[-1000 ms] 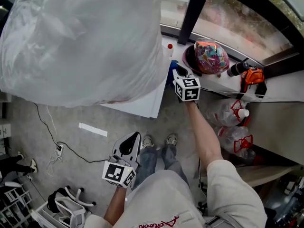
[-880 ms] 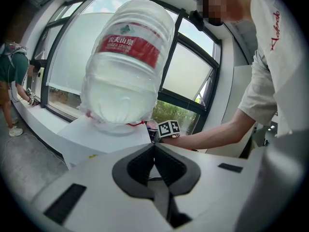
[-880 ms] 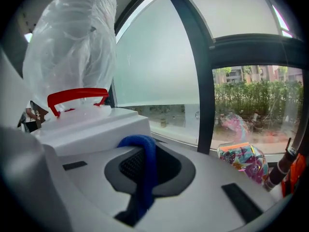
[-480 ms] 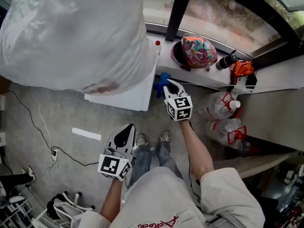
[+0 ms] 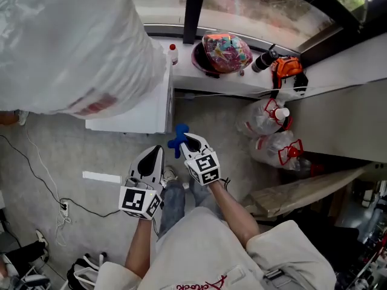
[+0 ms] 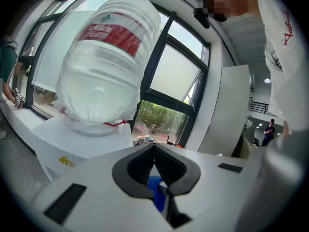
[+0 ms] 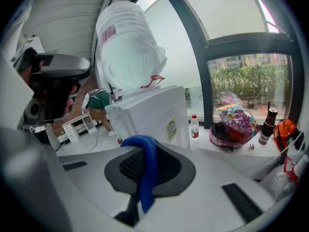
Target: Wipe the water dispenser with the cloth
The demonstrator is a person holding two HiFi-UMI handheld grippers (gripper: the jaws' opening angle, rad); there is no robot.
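Observation:
The white water dispenser (image 5: 136, 110) stands at upper left in the head view, its big bottle (image 5: 66, 41) wrapped in clear plastic. In the right gripper view the dispenser (image 7: 149, 115) and bottle (image 7: 128, 47) stand ahead, apart from the jaws. My right gripper (image 5: 188, 141) is shut on a blue cloth (image 5: 179, 139), which hangs as a strip between the jaws (image 7: 146, 170). It is held low, away from the dispenser. My left gripper (image 5: 151, 159) is shut with nothing in it, beside the right one. The dispenser (image 6: 82, 139) shows past it.
A window ledge (image 5: 242, 83) carries a small red-capped bottle (image 5: 173, 53), a colourful helmet (image 5: 225, 48), a black flask (image 5: 264, 59) and an orange item (image 5: 286, 68). Bagged bottles (image 5: 272, 135) lie on the floor at right. A cable (image 5: 36, 162) runs at left.
My right gripper with the blue cloth has pulled back from the dispenser's side, down toward my body, ending beside the left gripper. The head view has shifted.

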